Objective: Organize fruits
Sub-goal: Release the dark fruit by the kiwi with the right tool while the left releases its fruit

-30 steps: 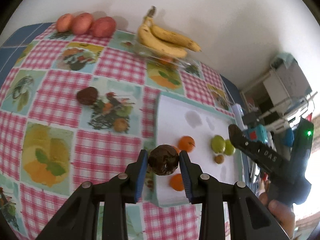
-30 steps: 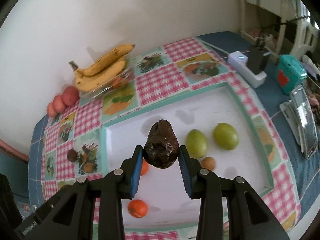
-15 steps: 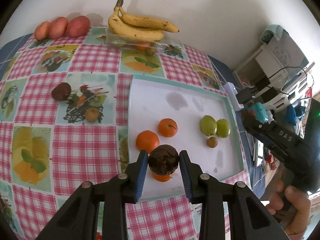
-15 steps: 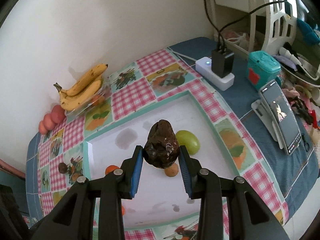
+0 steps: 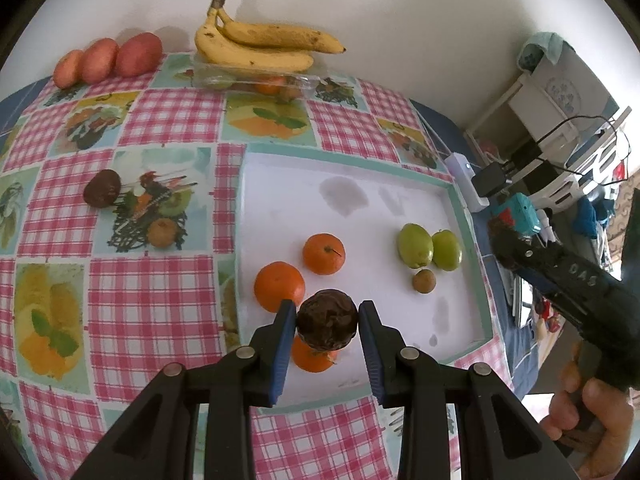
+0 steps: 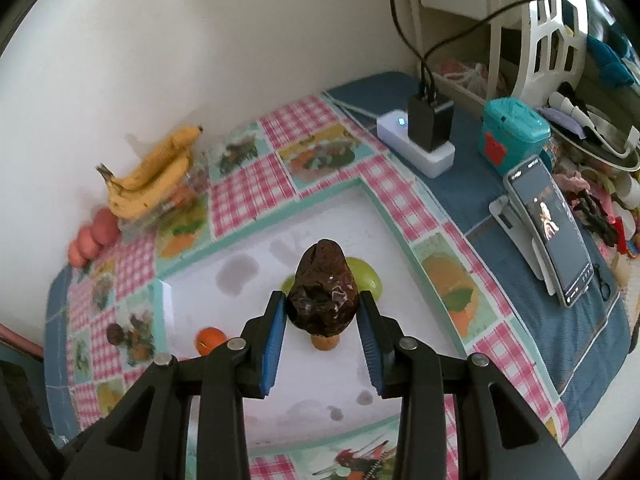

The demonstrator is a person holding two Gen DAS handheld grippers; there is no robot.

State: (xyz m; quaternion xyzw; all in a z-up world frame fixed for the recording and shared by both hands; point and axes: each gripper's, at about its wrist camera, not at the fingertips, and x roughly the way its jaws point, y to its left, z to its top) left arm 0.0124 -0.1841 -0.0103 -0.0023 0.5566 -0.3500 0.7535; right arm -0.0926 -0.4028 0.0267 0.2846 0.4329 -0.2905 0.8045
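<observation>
My left gripper (image 5: 327, 326) is shut on a round dark wrinkled fruit (image 5: 326, 320), held above the near part of the white tray (image 5: 460, 208). Under it lie three oranges (image 5: 323, 253) on the tray. Two green fruits (image 5: 415, 245) and a small brown fruit (image 5: 424, 281) sit at the tray's right. My right gripper (image 6: 322, 312) is shut on a dark wrinkled pear-shaped fruit (image 6: 322, 290) above the green fruits (image 6: 366, 276) and small brown fruit (image 6: 325, 342). From the left wrist view, the right gripper (image 5: 508, 242) hangs beyond the tray's right edge.
Another dark fruit (image 5: 102, 193) and a small brown fruit (image 5: 161, 232) lie on the checked cloth left of the tray. Bananas (image 5: 260, 46) rest on a clear box by the wall, red fruits (image 5: 108, 60) beside them. A power strip (image 6: 416, 142), teal box (image 6: 514, 132) and phone (image 6: 552, 232) stand right.
Both grippers have drawn back and risen a little with their fruits still held. The right gripper has swung toward the tray's right side, over the green fruits.
</observation>
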